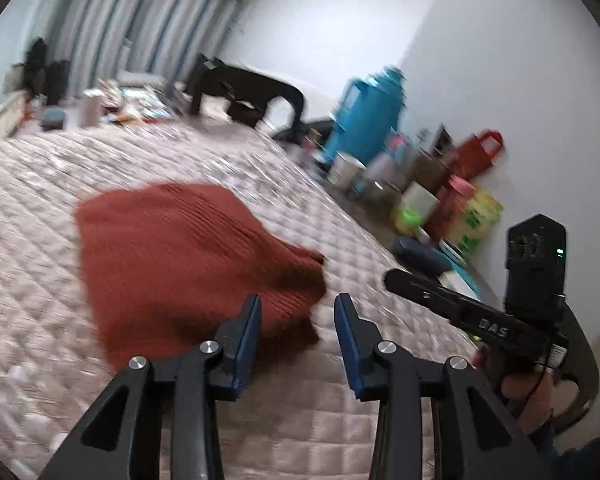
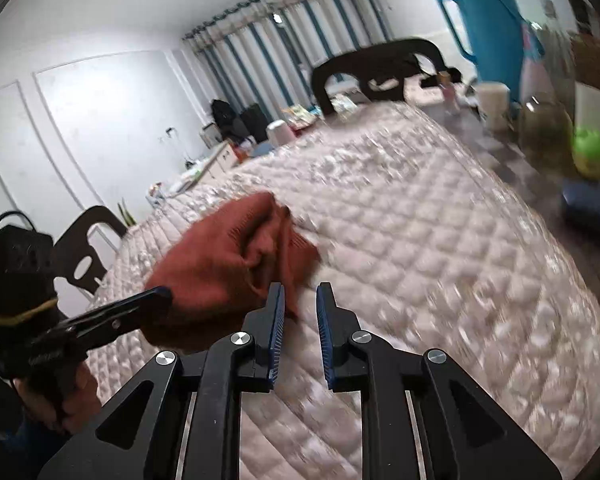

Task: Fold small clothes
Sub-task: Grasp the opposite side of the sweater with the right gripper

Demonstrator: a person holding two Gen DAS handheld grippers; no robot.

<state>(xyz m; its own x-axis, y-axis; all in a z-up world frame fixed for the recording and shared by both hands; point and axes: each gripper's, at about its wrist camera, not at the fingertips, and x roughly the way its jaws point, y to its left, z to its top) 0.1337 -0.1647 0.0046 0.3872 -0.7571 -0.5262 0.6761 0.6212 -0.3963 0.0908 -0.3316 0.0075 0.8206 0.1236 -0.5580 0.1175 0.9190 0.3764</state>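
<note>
A rust-red knitted garment (image 1: 188, 256) lies bunched on the pink quilted bed cover (image 1: 40, 216); it also shows in the right wrist view (image 2: 228, 264). My left gripper (image 1: 298, 308) is open and empty, just above the garment's near right corner. My right gripper (image 2: 300, 300) is open and empty, its left finger at the garment's right edge. In the left wrist view the right gripper (image 1: 396, 280) shows at the right, beside the garment. In the right wrist view the left gripper (image 2: 160, 296) reaches over the garment's near left part.
A blue thermos (image 1: 364, 116), cups, jars and bags crowd a side table (image 1: 380, 236) along the bed's right edge. A dark chair (image 1: 244, 88) stands at the far end, and another chair (image 2: 88, 248) at the bed's left side. Clutter (image 1: 132, 104) lies at the far end.
</note>
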